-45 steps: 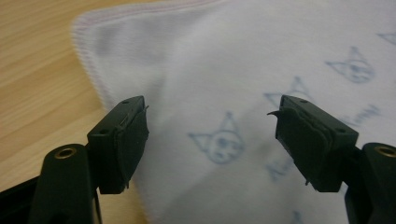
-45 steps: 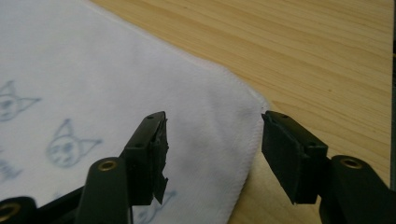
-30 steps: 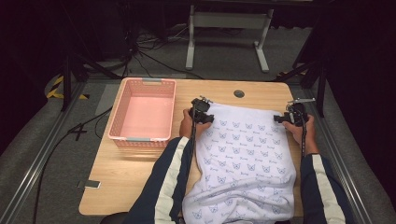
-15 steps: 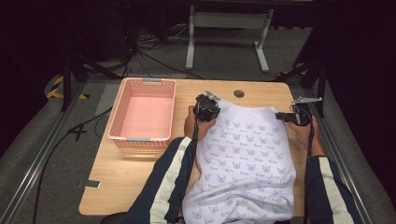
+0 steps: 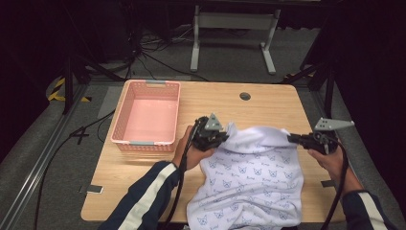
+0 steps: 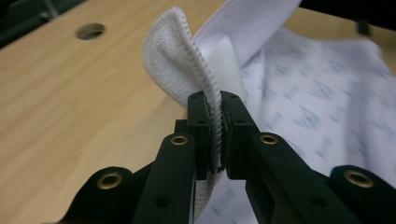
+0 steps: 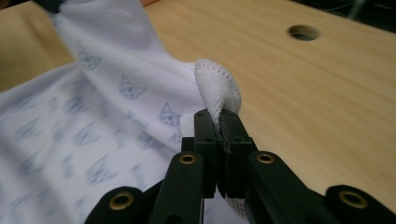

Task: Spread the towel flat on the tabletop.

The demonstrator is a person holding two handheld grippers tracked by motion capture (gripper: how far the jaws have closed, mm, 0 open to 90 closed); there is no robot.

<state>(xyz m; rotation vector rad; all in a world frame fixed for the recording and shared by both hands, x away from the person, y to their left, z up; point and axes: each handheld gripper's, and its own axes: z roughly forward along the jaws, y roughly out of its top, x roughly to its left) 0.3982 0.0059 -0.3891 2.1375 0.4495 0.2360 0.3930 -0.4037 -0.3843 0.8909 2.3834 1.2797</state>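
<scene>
Cloth (image 5: pixel 253 177), white with pale blue cat-face prints and small writing too blurred to read, hangs over the table's (image 5: pixel 268 103) near edge; left gripper (image 5: pixel 221 138) and right gripper (image 5: pixel 293 138) have just closed, each clamping a far corner lifted off the table.

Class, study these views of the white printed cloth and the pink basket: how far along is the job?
Done: both far corners of the cloth are gripped, the left gripper and right gripper each shut on a hemmed corner. In hand: that far edge is lifted off the table, seemingly to fold the cloth. Left: the cloth is not yet folded, and the pink basket is empty.
</scene>
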